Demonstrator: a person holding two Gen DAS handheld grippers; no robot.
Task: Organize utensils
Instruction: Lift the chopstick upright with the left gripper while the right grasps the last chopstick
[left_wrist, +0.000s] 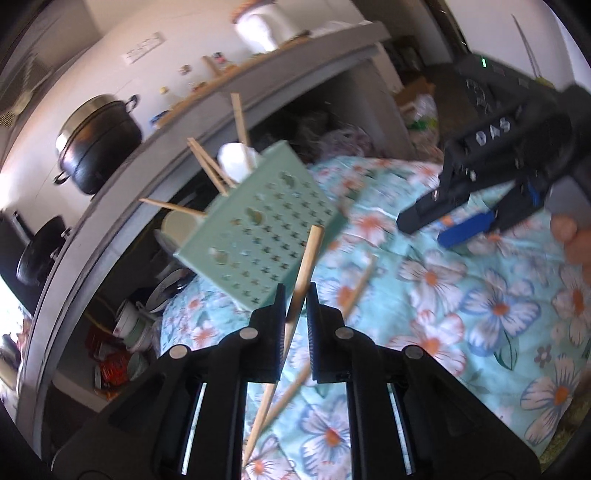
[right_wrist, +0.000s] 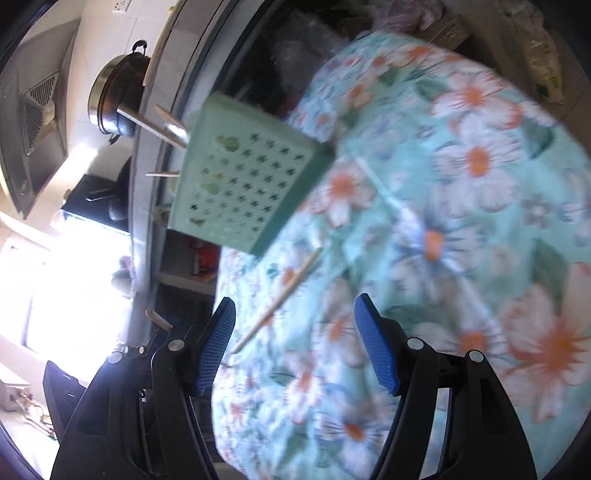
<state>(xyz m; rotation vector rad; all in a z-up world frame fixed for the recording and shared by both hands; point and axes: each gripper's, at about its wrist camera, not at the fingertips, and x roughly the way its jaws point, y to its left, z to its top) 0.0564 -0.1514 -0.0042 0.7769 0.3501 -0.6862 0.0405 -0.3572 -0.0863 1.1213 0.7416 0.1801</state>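
Left tongs (left_wrist: 295, 291) clamping chopstick (left_wrist: 308, 258), angled downward, right tongs (right_wrist: 295, 321) wide, empty

We count one green perforated holder (left_wrist: 258, 225) at about eleven o'clock from centre, with four wooden chopsticks (left_wrist: 207, 166) and one white utensil (left_wrist: 236, 158) poking from its top. One more chopstick (left_wrist: 299, 291) is clamped at six o'clock, and two lie loose on the cloth (left_wrist: 360, 286) (blur may hide others). Two dark pots (left_wrist: 98, 140) sit at nine o'clock. Two grippers.
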